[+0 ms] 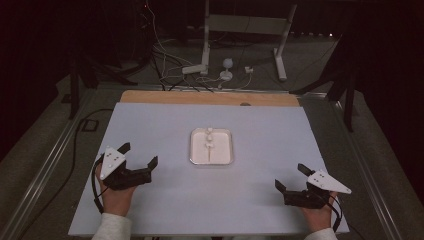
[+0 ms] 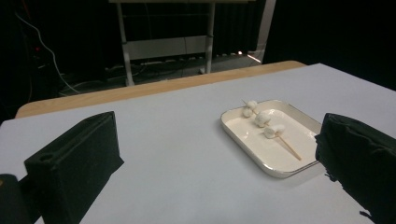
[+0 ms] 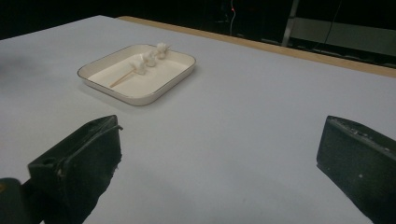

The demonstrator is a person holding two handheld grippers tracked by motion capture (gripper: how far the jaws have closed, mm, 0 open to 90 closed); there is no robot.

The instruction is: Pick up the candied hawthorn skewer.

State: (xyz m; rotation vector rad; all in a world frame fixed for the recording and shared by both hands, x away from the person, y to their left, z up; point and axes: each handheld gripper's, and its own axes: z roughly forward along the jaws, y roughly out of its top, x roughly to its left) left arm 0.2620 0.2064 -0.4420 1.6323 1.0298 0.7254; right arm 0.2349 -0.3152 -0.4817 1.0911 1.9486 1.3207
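A white rectangular tray sits at the middle of the pale table. In it lies a wooden skewer threaded with three white marshmallows, which lean on the tray's far rim. My left gripper rests at the table's front left, open, nothing between its jaws, well left of the tray. My right gripper rests at the front right, also open and empty, a good way from the tray. The same tray and marshmallows show in the right gripper view, ahead and to the left.
The table has a light sheet over a wooden top, whose edge shows at the back. Beyond it stand a white metal frame and loose cables on the floor. Metal rails run along both sides.
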